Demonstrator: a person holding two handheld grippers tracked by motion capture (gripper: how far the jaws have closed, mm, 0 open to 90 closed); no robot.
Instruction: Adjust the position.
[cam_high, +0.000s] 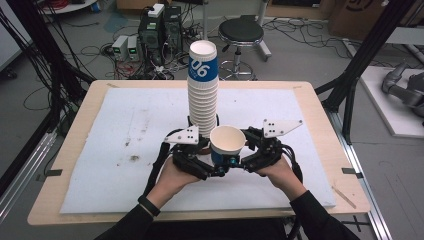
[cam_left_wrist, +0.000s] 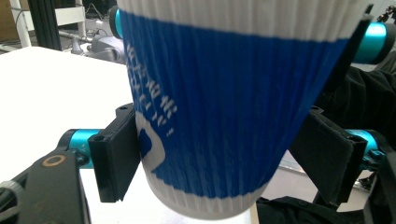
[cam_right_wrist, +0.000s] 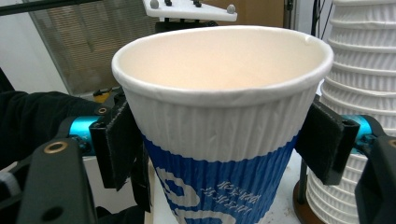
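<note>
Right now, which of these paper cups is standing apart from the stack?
The single open cup between the two claws, nearest the person. Every other cup is nested in the tall stack behind it on the white mat.

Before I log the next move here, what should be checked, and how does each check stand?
1. Right claw has the loose cup: pads sit against both sides of its wall. Ok.
2. Left claw has the same cup lower down: one pad touches, but contact at the other is unclear. Cannot tell.
3. Loose cup is mouth up and empty. Ok.
4. Loose cup is separate from the cup stack: it sits beside the stack, not nested in it. Ok.
5. Cup stack stands upright on the table. Ok.
</note>
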